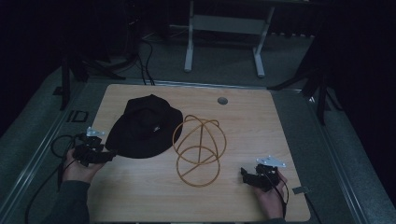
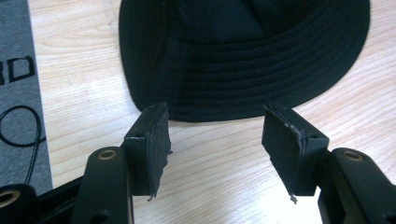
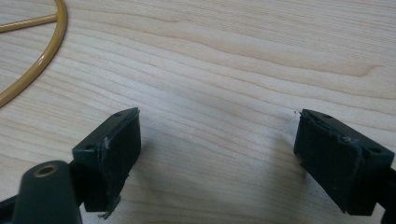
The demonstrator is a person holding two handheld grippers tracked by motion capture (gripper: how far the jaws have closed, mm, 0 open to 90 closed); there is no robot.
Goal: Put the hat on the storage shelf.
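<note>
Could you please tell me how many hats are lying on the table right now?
1: a black bucket hat lies on the table's left half, beside the gold wire stand and just ahead of the open left gripper.

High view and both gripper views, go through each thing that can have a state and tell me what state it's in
Black hat: lying flat on the table, brim spread, not held.
Wire stand: on the table beside the hat, ring base down, nothing on it.
Left tool: open, holding nothing, pointed at the hat's brim and just short of it.
Right tool: open, holding nothing, over bare wood, apart from the stand.
</note>
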